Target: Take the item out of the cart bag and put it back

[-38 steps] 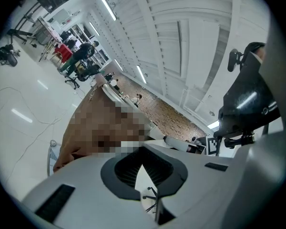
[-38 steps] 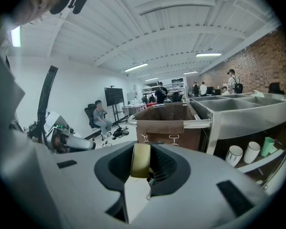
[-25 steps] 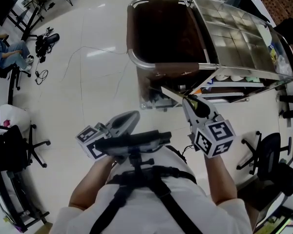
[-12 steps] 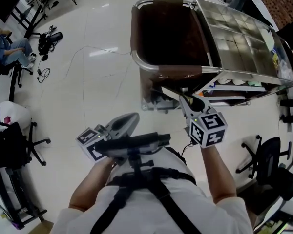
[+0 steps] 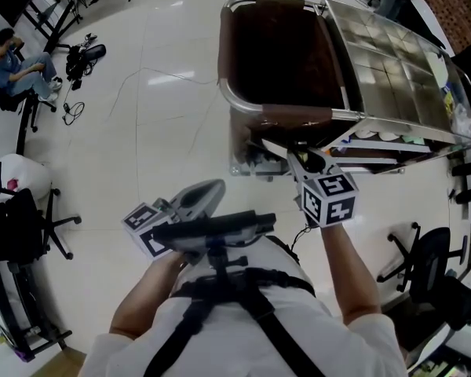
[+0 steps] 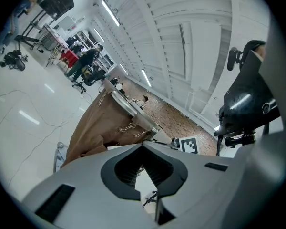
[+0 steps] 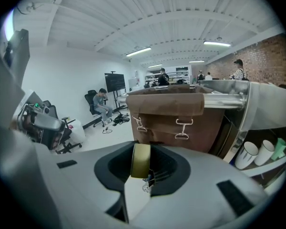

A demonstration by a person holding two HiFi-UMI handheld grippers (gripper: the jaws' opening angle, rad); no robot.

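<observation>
A glossy white floor (image 5: 157, 132) fills most of the head view, with thin cables trailing across its upper left. At the upper middle of that frame stands a metal-framed service cart (image 5: 243, 104). A large brown fabric bag (image 5: 279, 49) hangs from the cart's rounded steel rim, its dark mouth open to the camera. To the bag's right, running to the upper right corner, lies the cart's slanted steel top, divided into square panels (image 5: 392, 69). Black office chairs (image 5: 20, 234) stand at the left edge, and a seated person (image 5: 20, 61) is in the upper left corner. The left gripper (image 5: 208, 191), grey with a square-marked cube, sits at the lower middle, well apart from the cart. In its own view its jaws (image 6: 143, 145) meet at the tips with nothing between them. The right gripper (image 5: 304, 159) is just right of centre, its tip against the cart's near side, below the bag's mouth in the frame. In the right gripper view the bag's front face (image 7: 174, 116), with two metal clasps, fills the middle. Two white paper cups (image 7: 255, 152) stand on a shelf at the lower right. The right gripper (image 7: 145, 149) pinches a small olive-yellow roll of tape (image 7: 141, 162) standing on edge between its pads, outside the bag and in front of it.
</observation>
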